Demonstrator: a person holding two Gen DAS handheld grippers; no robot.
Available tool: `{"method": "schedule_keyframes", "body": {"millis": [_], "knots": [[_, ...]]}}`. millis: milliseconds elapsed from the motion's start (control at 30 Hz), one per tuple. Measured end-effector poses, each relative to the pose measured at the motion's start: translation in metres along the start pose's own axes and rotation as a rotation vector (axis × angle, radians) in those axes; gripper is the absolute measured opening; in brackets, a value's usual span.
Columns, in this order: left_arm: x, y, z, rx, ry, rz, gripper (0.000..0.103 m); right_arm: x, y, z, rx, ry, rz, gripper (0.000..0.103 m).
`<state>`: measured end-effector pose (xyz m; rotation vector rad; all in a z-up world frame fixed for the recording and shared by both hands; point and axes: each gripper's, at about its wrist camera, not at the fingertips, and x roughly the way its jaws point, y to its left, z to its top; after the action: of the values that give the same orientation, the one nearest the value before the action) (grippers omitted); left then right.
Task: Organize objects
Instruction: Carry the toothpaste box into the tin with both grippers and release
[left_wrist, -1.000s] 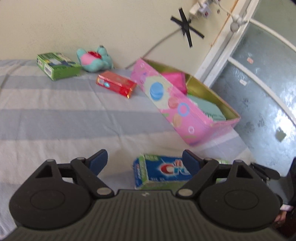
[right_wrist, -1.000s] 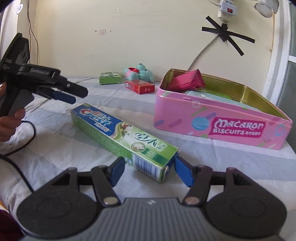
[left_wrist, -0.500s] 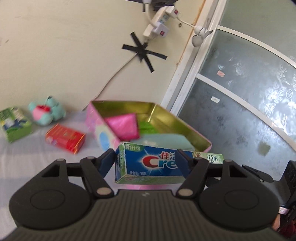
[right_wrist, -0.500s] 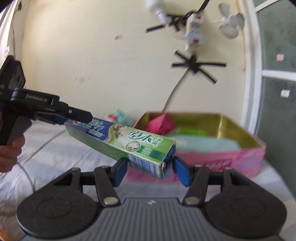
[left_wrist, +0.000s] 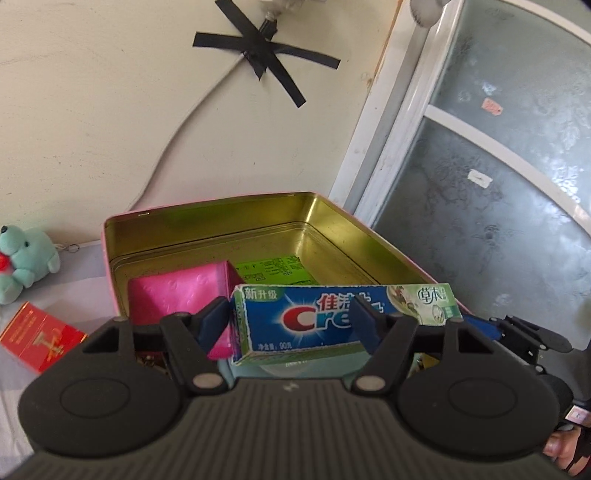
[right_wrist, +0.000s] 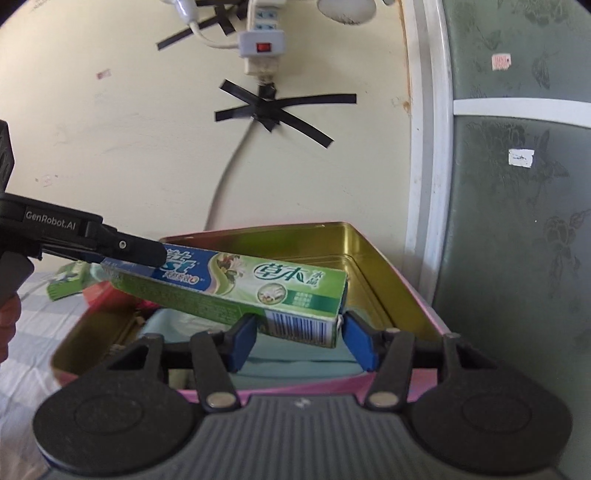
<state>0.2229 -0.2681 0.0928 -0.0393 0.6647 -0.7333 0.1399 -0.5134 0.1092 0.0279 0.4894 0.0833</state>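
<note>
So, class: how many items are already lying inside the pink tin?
3 visible: a pink packet at the left, a green box behind it, a pale teal item beneath the held toothpaste box. More may be hidden.

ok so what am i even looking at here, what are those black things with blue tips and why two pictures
No robot here: a person holds a hand-held gripper in each hand, each with a fisheye camera looking along its two blue-tipped fingers. One picture is from the left hand-held gripper, the other from the right hand-held gripper. Together they carry a toothpaste box, one at each end, over an open pink tin. In the tin lie a pink packet, a green item and something pale blue. On the striped cloth beside it are a red box, a teal plush toy and a green box.
</note>
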Motion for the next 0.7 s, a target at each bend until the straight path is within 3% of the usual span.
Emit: {"method": "schedule_keyframes", "body": {"millis": [133, 200, 233, 333, 467, 700], "knots": [[0.021, -0.005, 0.006, 0.041, 0.007, 0.049, 0.073, 0.026, -0.004, 0.005, 0.000, 0.031, -0.031, 0.050], [0.028, -0.010, 0.007, 0.087, -0.003, 0.091, 0.075, 0.041, -0.004, 0.007, -0.009, 0.025, -0.094, 0.048], [0.030, -0.013, 0.007, 0.105, -0.009, 0.119, 0.075, 0.044, -0.004, 0.009, -0.007, 0.012, -0.118, 0.052], [0.029, -0.012, 0.008, 0.100, -0.006, 0.173, 0.075, 0.044, -0.005, 0.010, 0.013, -0.007, -0.141, 0.053], [0.017, -0.012, 0.002, 0.110, -0.017, 0.231, 0.075, 0.025, -0.002, 0.007, 0.062, -0.053, -0.104, 0.053], [-0.023, -0.021, -0.014, 0.142, -0.065, 0.266, 0.075, -0.021, 0.017, -0.005, 0.108, -0.126, -0.060, 0.053]]}}
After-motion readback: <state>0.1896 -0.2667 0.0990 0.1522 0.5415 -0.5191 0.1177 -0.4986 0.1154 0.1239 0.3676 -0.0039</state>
